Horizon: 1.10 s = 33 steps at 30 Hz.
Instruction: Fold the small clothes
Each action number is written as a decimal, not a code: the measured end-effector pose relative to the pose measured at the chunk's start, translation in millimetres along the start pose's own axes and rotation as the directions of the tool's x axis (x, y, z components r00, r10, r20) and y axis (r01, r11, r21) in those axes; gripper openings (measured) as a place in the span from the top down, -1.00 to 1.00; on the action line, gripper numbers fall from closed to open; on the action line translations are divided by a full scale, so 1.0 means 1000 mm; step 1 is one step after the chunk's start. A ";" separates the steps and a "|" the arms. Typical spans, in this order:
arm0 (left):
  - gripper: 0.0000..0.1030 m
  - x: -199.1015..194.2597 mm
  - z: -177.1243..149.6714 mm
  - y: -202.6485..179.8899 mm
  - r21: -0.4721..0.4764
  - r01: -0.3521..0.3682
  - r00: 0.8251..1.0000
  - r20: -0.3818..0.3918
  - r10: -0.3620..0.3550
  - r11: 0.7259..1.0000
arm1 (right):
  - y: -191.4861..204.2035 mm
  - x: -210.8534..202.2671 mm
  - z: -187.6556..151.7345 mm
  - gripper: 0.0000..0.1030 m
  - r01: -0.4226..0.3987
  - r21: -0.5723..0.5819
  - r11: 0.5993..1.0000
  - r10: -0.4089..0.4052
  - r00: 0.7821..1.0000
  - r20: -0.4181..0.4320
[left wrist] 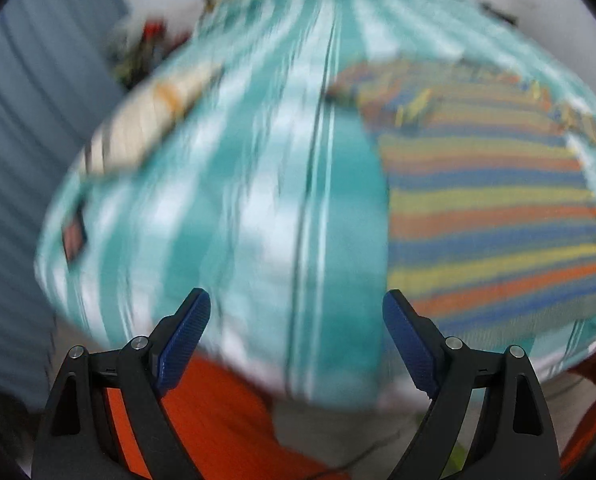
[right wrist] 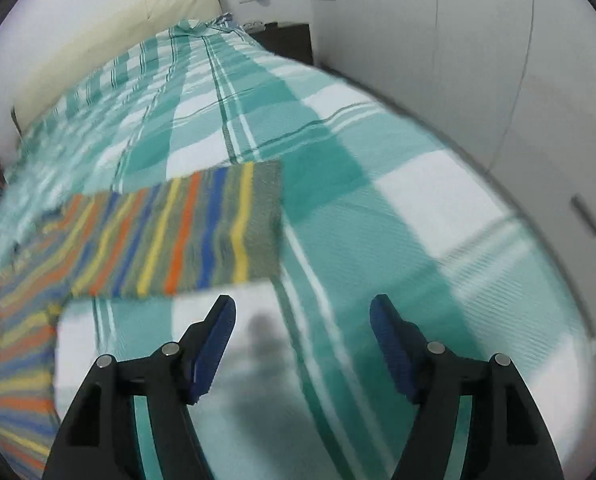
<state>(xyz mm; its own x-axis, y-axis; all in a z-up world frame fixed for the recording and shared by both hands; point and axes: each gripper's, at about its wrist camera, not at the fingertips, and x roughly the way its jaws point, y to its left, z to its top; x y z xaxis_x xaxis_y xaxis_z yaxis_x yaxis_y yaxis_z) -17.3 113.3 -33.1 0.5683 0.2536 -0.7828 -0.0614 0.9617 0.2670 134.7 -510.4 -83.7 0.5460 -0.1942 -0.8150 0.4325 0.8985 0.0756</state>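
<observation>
A multicoloured striped knitted garment [right wrist: 169, 236] lies flat on the teal-and-white checked bedspread [right wrist: 338, 184], left gripper [left wrist: 296, 336] and right gripper [right wrist: 302, 340] both empty, jaws apart.

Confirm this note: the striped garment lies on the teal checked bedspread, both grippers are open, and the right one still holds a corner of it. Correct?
Not quite. The right gripper holds nothing: the right wrist view shows only bedspread between its open jaws, the striped garment lying beyond them. The rest stands.

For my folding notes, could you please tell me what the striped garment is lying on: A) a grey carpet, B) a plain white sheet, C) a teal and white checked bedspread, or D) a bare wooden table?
C: the striped garment lies flat on the teal and white checked bedspread, which shows around it in both wrist views.
</observation>
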 end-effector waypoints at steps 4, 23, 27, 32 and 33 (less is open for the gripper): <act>-0.96 -0.034 0.071 -0.004 0.077 0.033 0.955 0.290 -0.054 0.996 | 0.015 -0.044 -0.038 -0.35 -0.056 -0.090 0.994 0.057 0.998 0.010; 0.19 0.189 0.137 -0.159 0.709 0.140 0.977 0.015 -0.213 0.692 | 0.089 -0.079 -0.136 -0.35 -0.278 -0.159 0.947 0.272 0.960 -0.060; 0.86 0.189 0.177 -0.106 0.382 0.341 0.935 -0.044 -0.351 0.859 | 0.088 -0.078 -0.134 -0.35 -0.276 -0.153 0.949 0.272 0.961 -0.051; 0.87 0.198 0.219 0.058 -0.344 0.361 0.932 0.123 -0.340 0.867 | 0.081 -0.076 -0.132 -0.35 -0.278 -0.125 0.952 0.275 0.961 -0.038; 0.88 0.204 0.217 0.079 -0.427 0.332 0.943 0.121 -0.311 0.841 | 0.080 -0.075 -0.132 -0.35 -0.279 -0.118 0.953 0.276 0.960 -0.039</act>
<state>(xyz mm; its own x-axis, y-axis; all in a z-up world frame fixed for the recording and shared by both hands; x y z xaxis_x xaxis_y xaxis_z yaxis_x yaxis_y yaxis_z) 272.3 219.0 -49.7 0.6543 -0.0726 -0.7527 -0.2129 0.9374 -0.2755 34.2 -372.3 -92.5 0.6153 0.0769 -0.7845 0.1755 0.9569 0.2315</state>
